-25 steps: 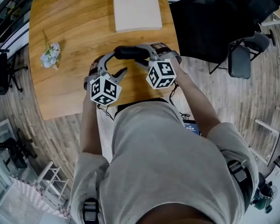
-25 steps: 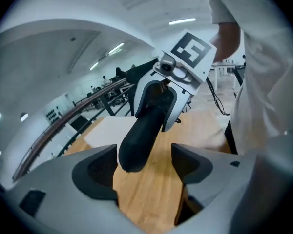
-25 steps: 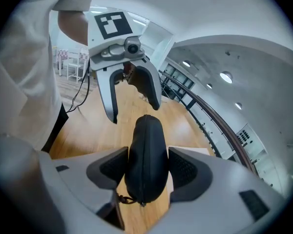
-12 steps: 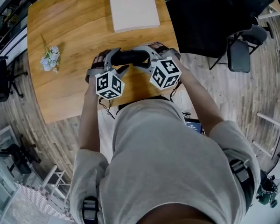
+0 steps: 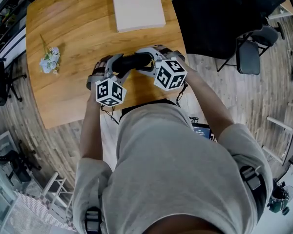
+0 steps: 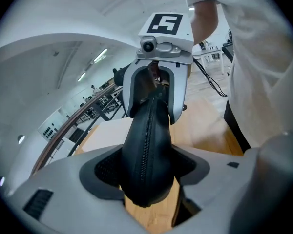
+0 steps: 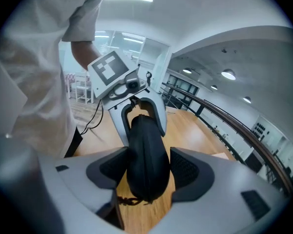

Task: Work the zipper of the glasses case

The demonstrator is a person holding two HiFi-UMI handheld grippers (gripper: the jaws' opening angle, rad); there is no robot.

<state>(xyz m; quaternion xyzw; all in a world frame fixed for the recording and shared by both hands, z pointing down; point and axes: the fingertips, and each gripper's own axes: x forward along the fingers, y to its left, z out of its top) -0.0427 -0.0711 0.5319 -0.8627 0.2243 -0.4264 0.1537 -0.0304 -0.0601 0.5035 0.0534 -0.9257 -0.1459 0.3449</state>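
A black zippered glasses case hangs above the wooden table, held between the two grippers. My left gripper grips its left end; its jaws have just been closing, and the case fills the gap between the pads, its zipper line facing up. My right gripper holds the other end, its pads pressed on both sides of the case. A small zipper pull cord dangles at the near end in the right gripper view. Each gripper view shows the opposite gripper at the case's far end.
A flat beige box lies at the table's far edge. At the left of the table lies a small sprig of white flowers. Black chairs stand to the right of the table, which ends close to the person's body.
The left gripper, earlier standing open just short of the case, has come onto its left end and closed on it. The right gripper kept its hold and shifted slightly.
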